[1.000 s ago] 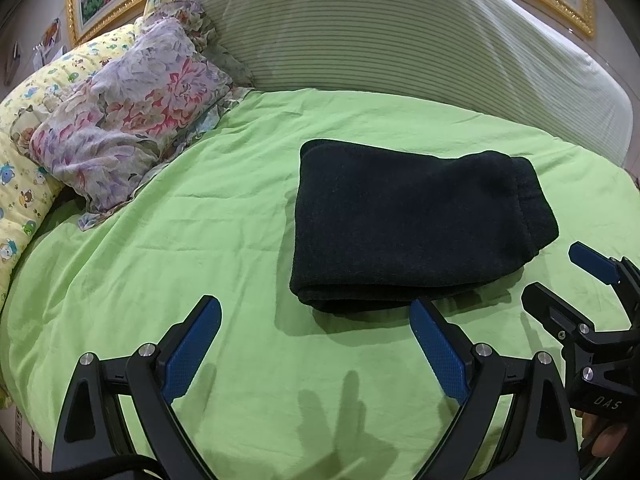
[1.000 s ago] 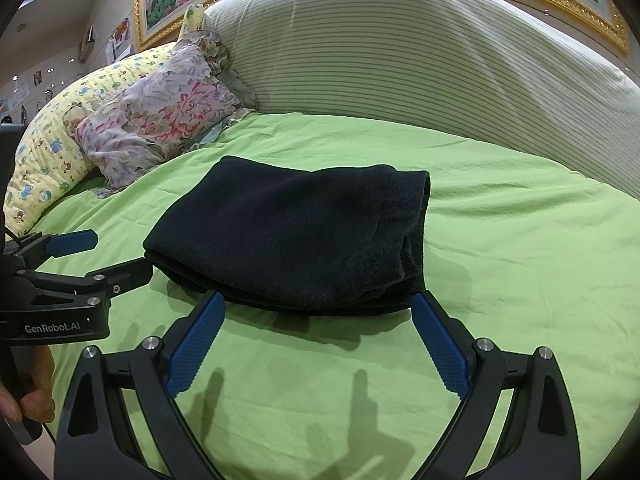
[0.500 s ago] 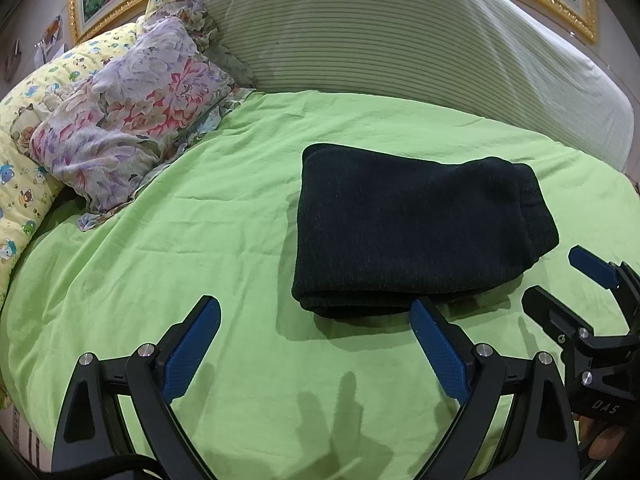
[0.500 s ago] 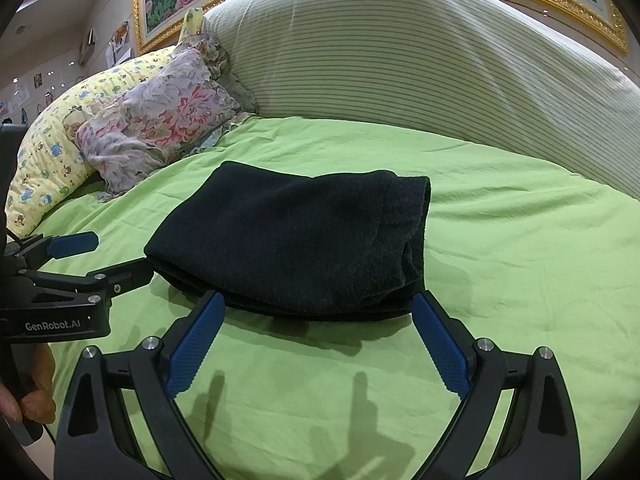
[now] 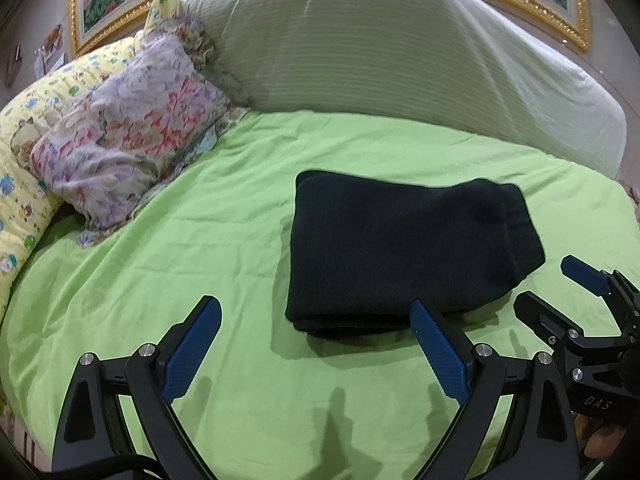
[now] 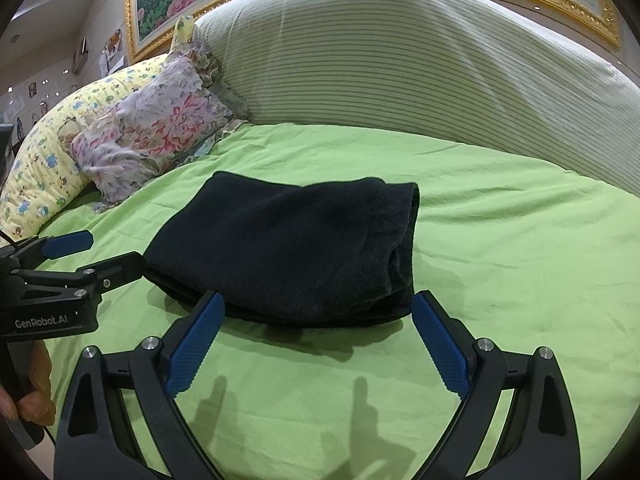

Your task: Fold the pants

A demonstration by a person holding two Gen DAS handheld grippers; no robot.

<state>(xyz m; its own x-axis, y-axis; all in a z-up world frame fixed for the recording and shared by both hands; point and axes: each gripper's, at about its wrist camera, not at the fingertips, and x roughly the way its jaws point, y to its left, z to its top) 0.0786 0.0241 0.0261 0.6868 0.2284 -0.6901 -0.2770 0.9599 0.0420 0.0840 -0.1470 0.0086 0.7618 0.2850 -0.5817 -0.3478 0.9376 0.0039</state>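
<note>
The dark pants lie folded into a thick rectangle on the green bedsheet, roughly in the middle of the bed. From the left wrist view they sit ahead and to the right, with the rolled fold edge facing the camera and the looser layered end toward the right; the right wrist view looks at them almost straight on and shows the stacked layers at their right end more plainly. Only the right wrist view shows the fingers of the person's hand wrapped round the handle of the left gripper, which pokes in from the left edge with its tips just beside the pants' left corner. The left wrist view in turn shows the right gripper entering from the right edge, close to the pants' right corner but apart from them. Both grippers stand wide apart and hold nothing, hovering low over the sheet at the near edge of the pants, and their shadows fall on the sheet below. A floral pillow rests at the back left against a yellow patterned cushion, well apart from the pants, with a large striped bolster across the back and a gold picture frame above it. Nothing lies between the grippers and the pants.
</note>
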